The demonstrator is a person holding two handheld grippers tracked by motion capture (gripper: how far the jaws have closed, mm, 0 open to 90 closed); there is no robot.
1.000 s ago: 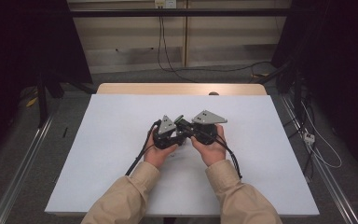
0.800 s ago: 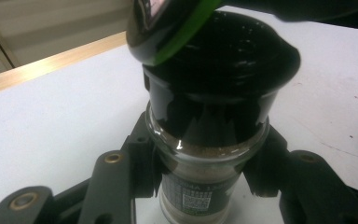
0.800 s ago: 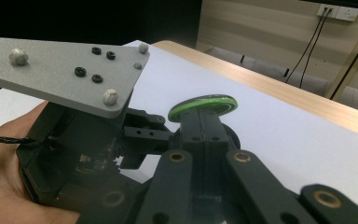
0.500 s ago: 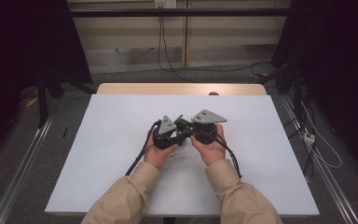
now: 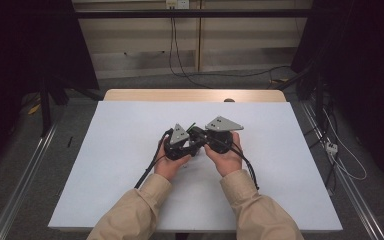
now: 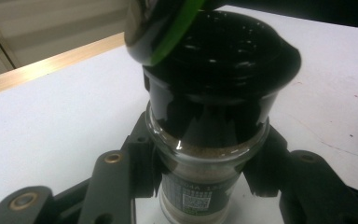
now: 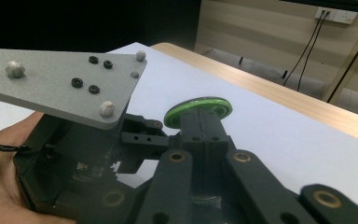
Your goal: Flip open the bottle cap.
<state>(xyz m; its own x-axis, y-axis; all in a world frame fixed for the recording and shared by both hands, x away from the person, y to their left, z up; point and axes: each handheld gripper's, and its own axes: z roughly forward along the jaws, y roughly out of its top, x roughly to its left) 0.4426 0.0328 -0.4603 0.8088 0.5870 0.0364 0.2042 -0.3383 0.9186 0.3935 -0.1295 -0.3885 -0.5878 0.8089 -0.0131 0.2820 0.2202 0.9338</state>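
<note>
Opening a spice jar over the middle of the table (image 5: 130, 150).
Left gripper (image 6: 205, 182) clamped around the glass jar (image 6: 200, 186) below its black top; right gripper (image 7: 200, 123) pinched flat on the edge of the green-rimmed flip lid (image 7: 198, 108), lifted above the shaker holes. Likely next: swinging the lid fully back, keeping the jar steady and upright. Count: one jar, one lid, two grippers, two hands.
</note>
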